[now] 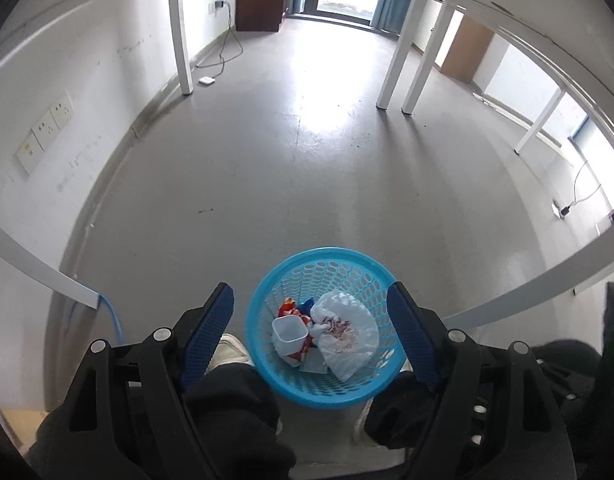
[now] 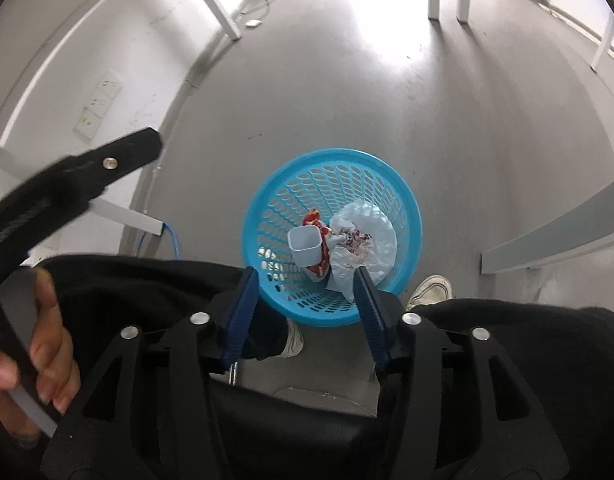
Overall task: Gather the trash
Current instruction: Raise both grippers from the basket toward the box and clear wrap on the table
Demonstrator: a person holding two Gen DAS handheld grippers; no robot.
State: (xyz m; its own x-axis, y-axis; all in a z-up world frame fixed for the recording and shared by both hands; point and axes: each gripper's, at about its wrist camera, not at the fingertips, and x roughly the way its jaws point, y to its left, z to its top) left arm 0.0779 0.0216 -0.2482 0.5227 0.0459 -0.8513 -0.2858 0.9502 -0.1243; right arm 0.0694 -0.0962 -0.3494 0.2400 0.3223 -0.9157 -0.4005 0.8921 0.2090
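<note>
Grey floor [image 1: 307, 184] stretched away under white table legs [image 1: 181, 36] toward a bright window at the far end; sockets [image 1: 47, 130] sat on the white wall to one side, and a cable trailed across the floor to a small white box [image 1: 206, 80] near that wall. Below me stood the blue perforated basket [image 1: 291, 390], upright on the floor between my shoes [image 2: 431, 290]; my dark trouser legs framed it on both sides. Inside it lay the trash: a white square cup [image 1: 289, 336] with its mouth turned up, a red printed wrapper [image 1: 287, 309] tucked behind and under the cup, and a crumpled clear plastic bag [image 1: 347, 334] with red-speckled print, lying against the cup's side.

My left gripper [image 1: 311, 336] hung above the basket with its blue fingers [image 1: 211, 332] spread wide; nothing sat between them, and the basket only showed through the gap from far beneath. My right gripper [image 2: 305, 312] also pointed down over the basket; its blue pads [image 2: 241, 316] stood parted and bare, touching neither the bag nor the rim. From the right wrist view I could see the black body of my left gripper off to the side, and my own hand [image 2: 39, 344] wrapped around its grey handle.
</note>
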